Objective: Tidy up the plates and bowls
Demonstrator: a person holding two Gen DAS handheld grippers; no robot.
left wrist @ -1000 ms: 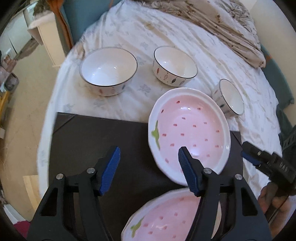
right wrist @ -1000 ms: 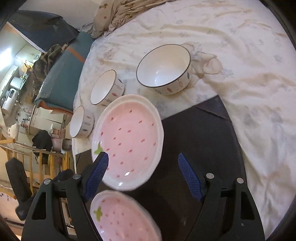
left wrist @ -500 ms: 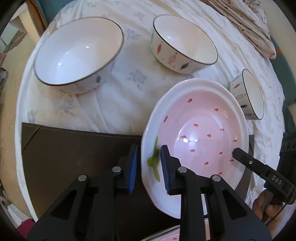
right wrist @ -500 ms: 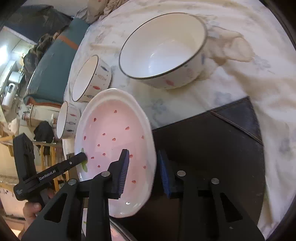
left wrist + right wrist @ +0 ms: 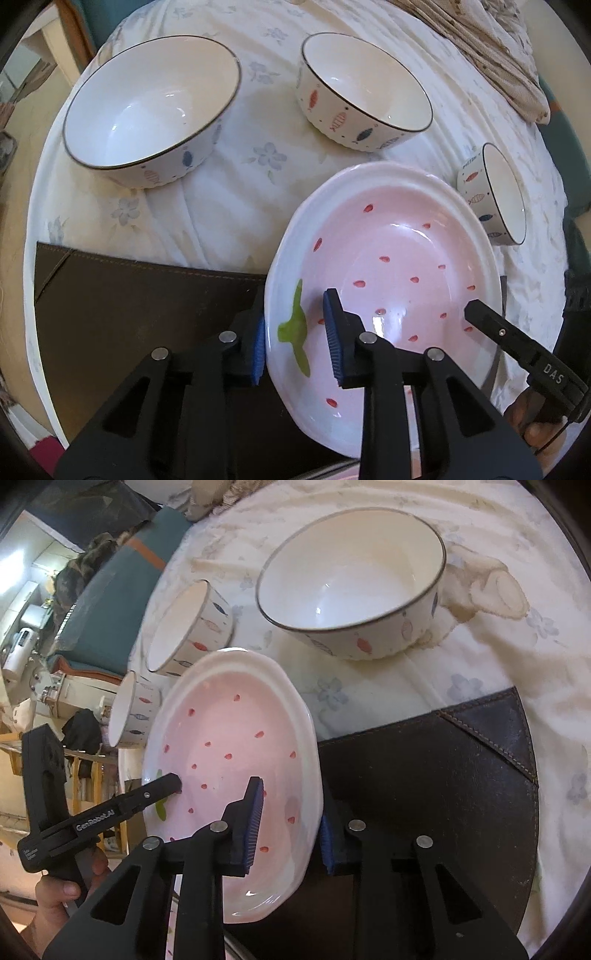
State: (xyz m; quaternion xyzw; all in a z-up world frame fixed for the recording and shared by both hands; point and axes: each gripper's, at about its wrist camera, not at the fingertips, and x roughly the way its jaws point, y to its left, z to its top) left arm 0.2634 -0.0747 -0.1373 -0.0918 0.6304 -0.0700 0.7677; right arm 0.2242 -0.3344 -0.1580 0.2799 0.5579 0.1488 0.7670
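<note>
Close downward wrist views, shared pink plate [image 5: 388, 266]

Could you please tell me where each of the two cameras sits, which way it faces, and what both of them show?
Left wrist: on the left gripper, looking steeply down at the pink strawberry-patterned plate whose rim its blue pads straddle; the person's right hand shows.
Right wrist: on the right gripper, looking down across the plate's opposite rim; the person's left hand shows.
Shared: the plate, the dark brown leather mat, and three white fish-patterned bowls on the floral sheet.
</note>
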